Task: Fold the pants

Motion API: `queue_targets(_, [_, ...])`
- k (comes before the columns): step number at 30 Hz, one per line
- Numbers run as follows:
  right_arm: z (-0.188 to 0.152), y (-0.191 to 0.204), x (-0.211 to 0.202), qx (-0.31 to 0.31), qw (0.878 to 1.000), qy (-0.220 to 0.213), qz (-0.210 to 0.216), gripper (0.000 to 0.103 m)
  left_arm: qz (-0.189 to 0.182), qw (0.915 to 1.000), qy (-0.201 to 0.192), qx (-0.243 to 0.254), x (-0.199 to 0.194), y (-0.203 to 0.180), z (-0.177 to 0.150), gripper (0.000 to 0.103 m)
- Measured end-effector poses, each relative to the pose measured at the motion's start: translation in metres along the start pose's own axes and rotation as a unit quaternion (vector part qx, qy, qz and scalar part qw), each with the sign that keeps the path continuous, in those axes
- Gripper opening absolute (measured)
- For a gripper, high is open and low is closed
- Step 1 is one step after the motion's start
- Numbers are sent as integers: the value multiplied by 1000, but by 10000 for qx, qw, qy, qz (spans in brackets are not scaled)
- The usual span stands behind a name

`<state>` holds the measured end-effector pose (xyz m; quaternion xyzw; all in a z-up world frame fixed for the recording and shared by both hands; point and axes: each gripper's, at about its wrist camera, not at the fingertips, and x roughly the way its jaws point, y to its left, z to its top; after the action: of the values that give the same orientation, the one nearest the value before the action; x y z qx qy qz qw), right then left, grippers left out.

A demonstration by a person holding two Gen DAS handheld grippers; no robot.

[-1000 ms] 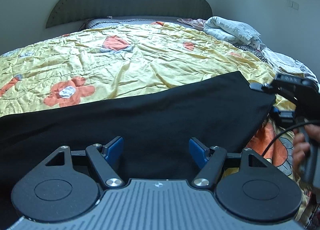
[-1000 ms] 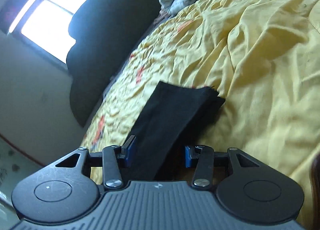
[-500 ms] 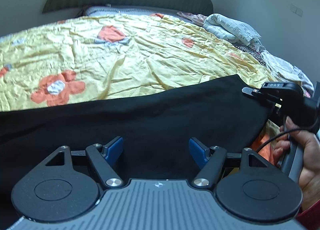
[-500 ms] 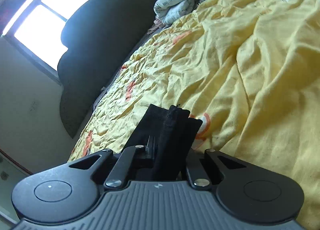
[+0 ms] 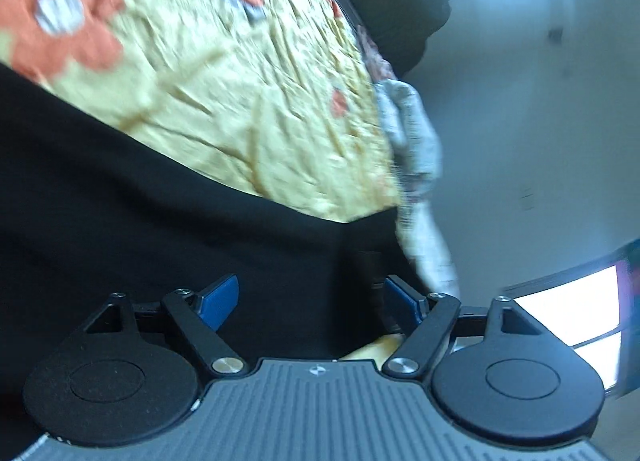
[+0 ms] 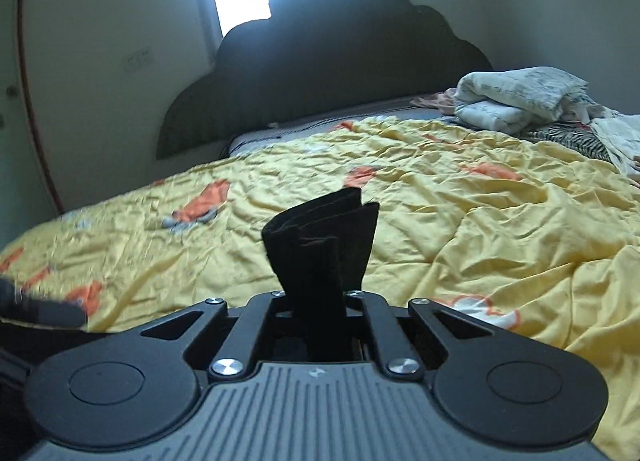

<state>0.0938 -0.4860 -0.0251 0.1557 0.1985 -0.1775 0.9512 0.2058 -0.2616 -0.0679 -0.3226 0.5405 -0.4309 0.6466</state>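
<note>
- Right wrist view: the right gripper (image 6: 310, 301) is clamped on a bunched end of the black pants (image 6: 320, 245), which stick up above the yellow floral quilt (image 6: 500, 221).
- Folded bedding (image 6: 520, 97) lies far right by the dark headboard (image 6: 328, 61); open quilt lies ahead.
- Left gripper (image 5: 310, 297) has just been opening; its jaws stand wide over the pants (image 5: 120, 201), gripping nothing.

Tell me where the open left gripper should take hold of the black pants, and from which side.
Grip the far edge of the black pants, where the cloth ends against the yellow bedspread. That edge is free. Come in low from the near side, the left gripper's jaws astride it.
</note>
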Motion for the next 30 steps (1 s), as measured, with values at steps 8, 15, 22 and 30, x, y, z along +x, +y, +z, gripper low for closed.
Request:
queue_targets(8, [-11, 38, -12, -882, 9958, 122, 200, 6, -477, 9965, 266, -639, 46, -2, 15, 85])
queue_targets(15, [-27, 77, -29, -1783, 9829, 159, 432, 6, -355, 9963, 208, -755, 53, 12, 18, 54])
queue_targets(22, [-46, 111, -35, -2701, 9623, 144, 290, 6, 213, 9996, -30, -190, 29, 19, 14, 6])
queue_targets(30, [-57, 127, -34, -2885, 9564, 249, 389, 7, 659, 9950, -436, 615, -2, 11, 2, 4])
